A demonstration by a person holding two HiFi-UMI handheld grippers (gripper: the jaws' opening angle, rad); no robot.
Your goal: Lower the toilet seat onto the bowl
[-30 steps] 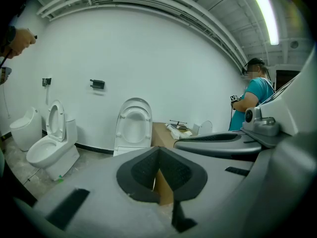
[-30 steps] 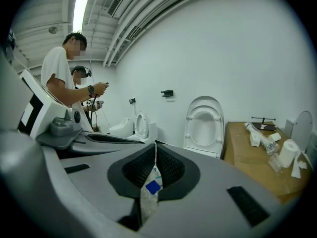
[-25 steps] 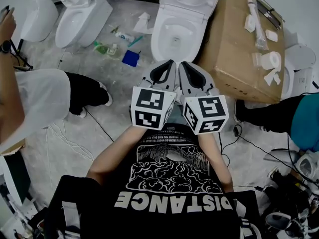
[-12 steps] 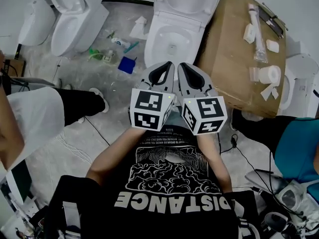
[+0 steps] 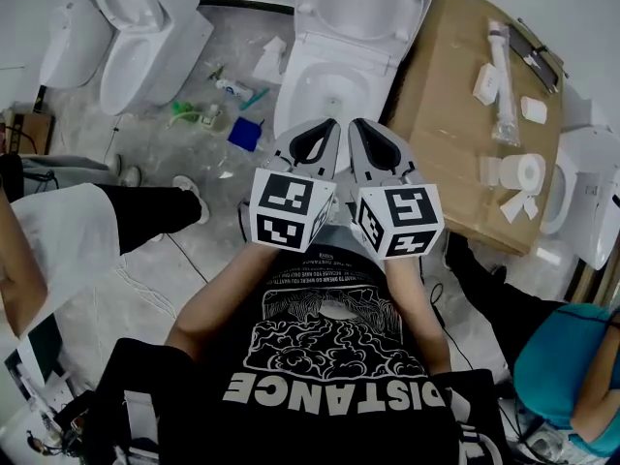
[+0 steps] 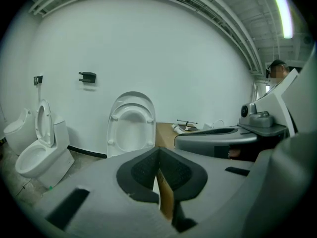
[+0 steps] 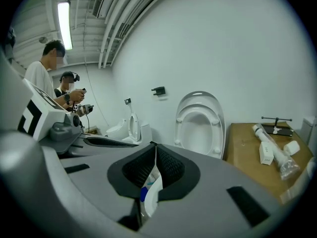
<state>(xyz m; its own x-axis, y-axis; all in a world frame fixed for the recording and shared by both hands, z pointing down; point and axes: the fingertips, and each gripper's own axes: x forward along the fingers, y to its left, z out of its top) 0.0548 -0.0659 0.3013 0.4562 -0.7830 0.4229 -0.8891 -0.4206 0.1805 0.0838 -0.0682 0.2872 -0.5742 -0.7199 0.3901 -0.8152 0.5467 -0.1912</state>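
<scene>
**Toilet seat (image 7: 180, 128) upright, both claws shut and empty**

Clutter is seen on both sides of the white bowl (image 5: 329, 77). A large cardboard box (image 5: 446, 114) is set just beside its right flank, with a bagged pipe (image 5: 501, 66) and a tape roll (image 5: 528, 172) laid on top. On the floor to the left, a blue scrap (image 5: 245, 134) and green bottles (image 5: 189, 114) are scattered, and a second toilet (image 5: 145, 42) is stood beyond them. A bystander's black-trousered leg (image 5: 145, 206) is stretched across the floor at left.

The seat is leaned back with its lid against the wall, above the open bowl.

The left gripper (image 5: 327, 126) and right gripper (image 5: 356, 126) are held side by side near the bowl's front rim. The jaws of each are pressed together, with nothing gripped or touched.

Bare floor is left in front of the bowl. The box edge is found near the right gripper, and the seat is kept well apart from both.
</scene>
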